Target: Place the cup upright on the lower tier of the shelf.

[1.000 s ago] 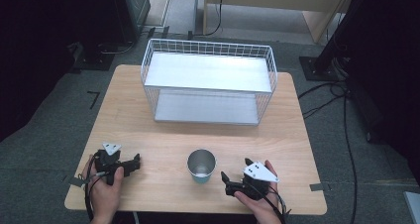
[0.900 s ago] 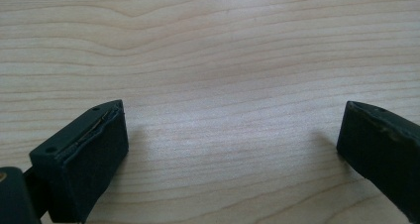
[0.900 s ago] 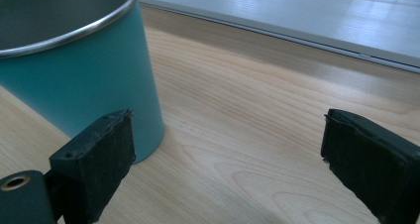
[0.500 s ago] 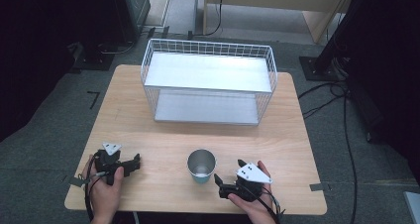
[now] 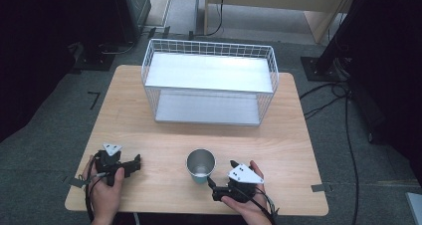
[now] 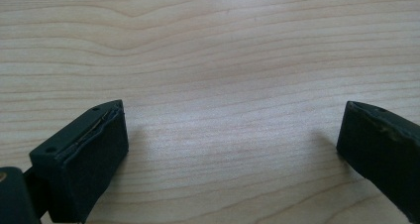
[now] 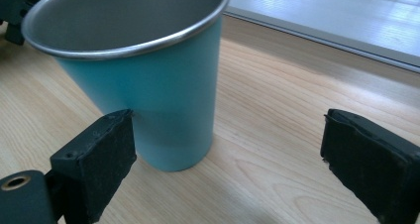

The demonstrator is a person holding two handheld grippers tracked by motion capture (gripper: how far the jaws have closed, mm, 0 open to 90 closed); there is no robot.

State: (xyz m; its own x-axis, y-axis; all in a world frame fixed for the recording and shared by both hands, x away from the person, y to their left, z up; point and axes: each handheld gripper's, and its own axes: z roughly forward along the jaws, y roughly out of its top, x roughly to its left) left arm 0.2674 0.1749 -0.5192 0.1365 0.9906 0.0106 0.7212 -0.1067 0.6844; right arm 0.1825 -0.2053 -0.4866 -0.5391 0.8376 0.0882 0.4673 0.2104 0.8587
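Teal cup with a steel rim and lining stands upright on the counter, in front of the wire shelf rack. Likely light, rigid, smooth-walled and a bit slippery; best grip is across the lower wall, where the taper is narrowest. Right tool open, just beside the cup: one pad at the wall's base, contact unclear, the other well clear. Left tool open, nothing between its pads, well left of the cup.
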